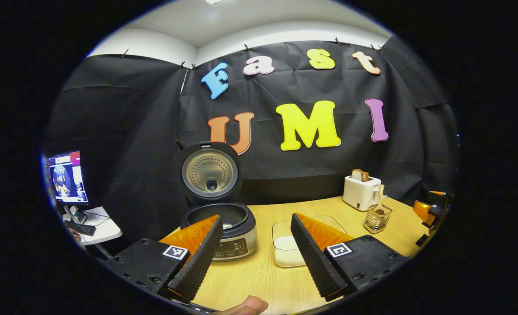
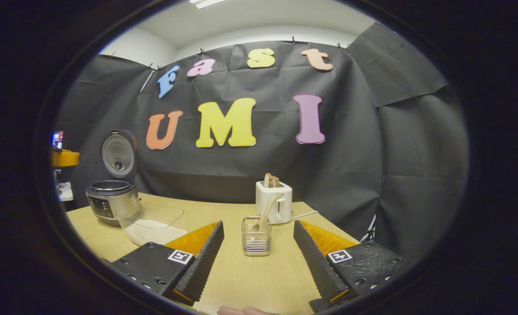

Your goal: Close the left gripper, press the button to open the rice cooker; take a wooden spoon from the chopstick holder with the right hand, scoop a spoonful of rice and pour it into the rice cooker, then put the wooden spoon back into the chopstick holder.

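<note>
Lid of the rice cooker (image 1: 218, 218) stands raised at 10 o'clock; we judge the button step done. Both tools, left (image 1: 255, 249) and right (image 2: 259, 258), gape empty; wooden spoon (image 2: 265, 212) rests in chopstick holder (image 2: 256, 238), rice container (image 2: 154, 225) untouched, so scooping remains.

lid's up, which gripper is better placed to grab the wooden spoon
Right: its open gripper faces the chopstick holder with the wooden spoon straight ahead.
</note>
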Action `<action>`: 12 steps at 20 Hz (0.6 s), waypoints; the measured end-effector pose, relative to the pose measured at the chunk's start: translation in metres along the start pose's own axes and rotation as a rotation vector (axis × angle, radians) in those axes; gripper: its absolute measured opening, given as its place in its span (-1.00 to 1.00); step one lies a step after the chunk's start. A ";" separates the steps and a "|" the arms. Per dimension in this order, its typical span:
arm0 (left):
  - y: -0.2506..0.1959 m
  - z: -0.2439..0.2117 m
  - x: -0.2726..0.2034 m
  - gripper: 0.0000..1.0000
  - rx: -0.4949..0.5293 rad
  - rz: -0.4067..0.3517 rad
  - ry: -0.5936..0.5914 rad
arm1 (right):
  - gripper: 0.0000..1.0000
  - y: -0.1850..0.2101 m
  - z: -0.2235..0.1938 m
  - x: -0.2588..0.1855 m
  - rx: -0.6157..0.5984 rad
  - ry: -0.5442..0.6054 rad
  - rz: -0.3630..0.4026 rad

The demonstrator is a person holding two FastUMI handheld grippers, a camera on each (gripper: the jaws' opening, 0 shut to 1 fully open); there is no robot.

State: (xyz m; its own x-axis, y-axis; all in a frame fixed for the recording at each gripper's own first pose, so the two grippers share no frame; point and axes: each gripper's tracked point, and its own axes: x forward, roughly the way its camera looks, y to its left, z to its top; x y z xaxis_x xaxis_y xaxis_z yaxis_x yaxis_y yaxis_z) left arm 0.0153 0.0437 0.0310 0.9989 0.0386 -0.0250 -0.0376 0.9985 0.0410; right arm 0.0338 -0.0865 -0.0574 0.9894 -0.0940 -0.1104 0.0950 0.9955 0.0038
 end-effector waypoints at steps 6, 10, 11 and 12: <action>0.007 -0.020 -0.004 0.98 -0.036 0.007 -0.003 | 0.91 -0.014 0.000 0.016 -0.002 0.019 -0.030; 0.011 -0.027 -0.003 0.98 -0.046 0.003 0.012 | 0.91 -0.012 0.001 0.018 0.009 0.025 -0.031; 0.014 -0.024 -0.003 0.98 -0.043 0.004 0.001 | 0.91 -0.012 0.002 0.019 0.010 0.024 -0.028; 0.015 -0.021 -0.004 0.98 -0.042 0.006 -0.008 | 0.91 -0.011 0.004 0.020 0.006 0.026 -0.026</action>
State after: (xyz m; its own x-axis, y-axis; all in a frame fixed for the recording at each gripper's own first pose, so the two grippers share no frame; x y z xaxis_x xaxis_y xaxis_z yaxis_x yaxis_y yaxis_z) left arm 0.0101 0.0591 0.0109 0.9989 0.0440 -0.0164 -0.0441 0.9990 -0.0009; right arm 0.0531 -0.0992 -0.0561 0.9834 -0.1197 -0.1365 0.1218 0.9925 0.0068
